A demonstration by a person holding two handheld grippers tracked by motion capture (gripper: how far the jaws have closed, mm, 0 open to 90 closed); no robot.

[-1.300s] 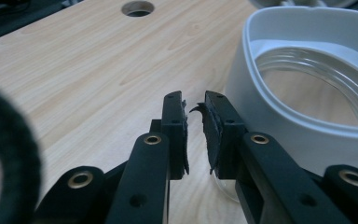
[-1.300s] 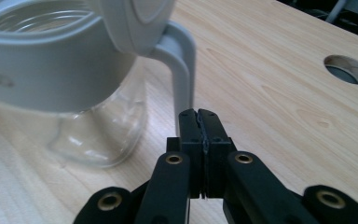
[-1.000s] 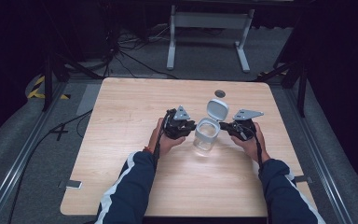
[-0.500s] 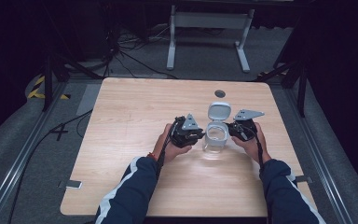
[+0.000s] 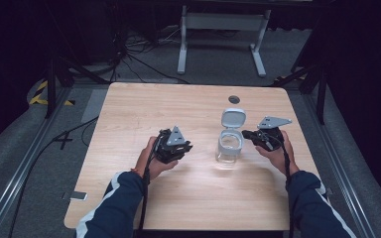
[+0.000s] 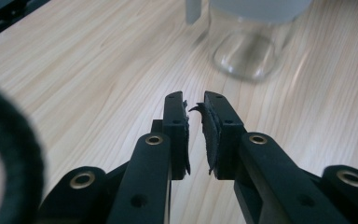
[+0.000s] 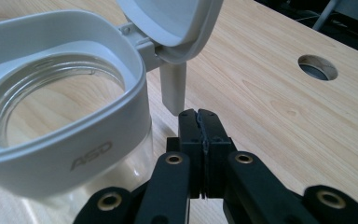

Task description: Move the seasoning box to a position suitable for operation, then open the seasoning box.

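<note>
Now that the left gripper (image 5: 184,147) has drawn back toward nine o'clock, jaws nearly together and empty, the glass jar (image 5: 227,149) stands mid-table, hinged lid (image 5: 232,118) raised. The right gripper (image 5: 246,134), jaws closed, sits beside its hinge tab (image 7: 173,88), suggesting the opening is finished.

A light wooden worktop (image 5: 144,114) with a round hole (image 5: 234,99) near its far edge stands on grey carpet (image 5: 25,158). Beyond the worktop stand a white metal frame (image 5: 222,22) and tangled black cables (image 5: 129,54), against darkness. Left of the worktop, yellow-black tape (image 5: 42,94) marks the floor.
</note>
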